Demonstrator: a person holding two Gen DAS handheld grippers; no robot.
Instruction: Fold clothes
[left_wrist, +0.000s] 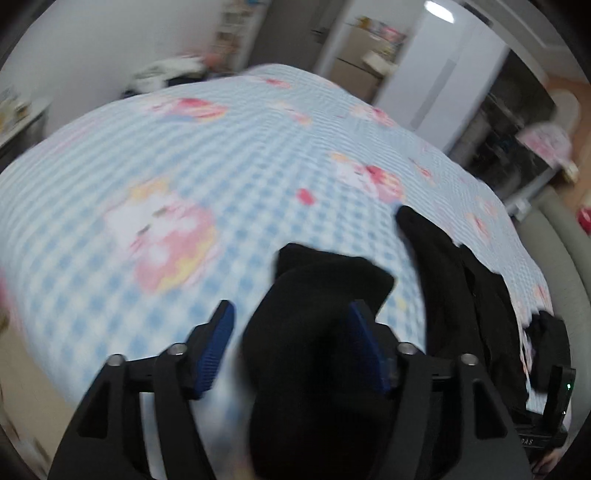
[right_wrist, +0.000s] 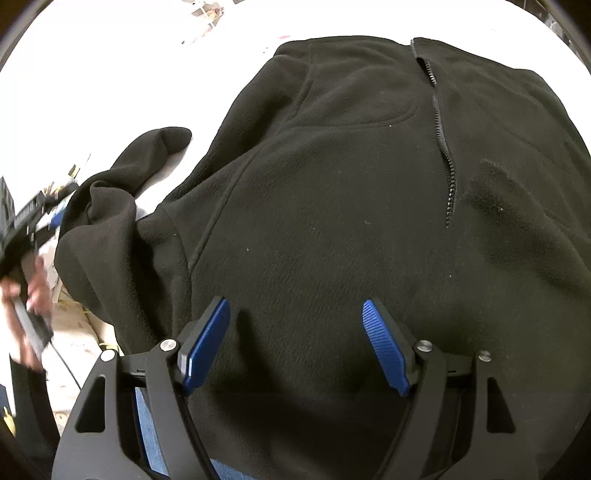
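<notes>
Jaws: my left gripper (left_wrist: 290, 319) spread wide, black sleeve (left_wrist: 317, 295) loose between the pads; my right gripper (right_wrist: 295, 314) released above the black fleece jacket (right_wrist: 351, 184); jacket flat on the checked bedspread (left_wrist: 221, 147).

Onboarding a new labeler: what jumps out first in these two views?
The black fleece jacket fills the right wrist view, its zipper running down right of centre, with the open right gripper over it. In the left wrist view, the blue-checked bedspread with pink prints dominates, and a black sleeve sits between the fingers of the left gripper.
</notes>
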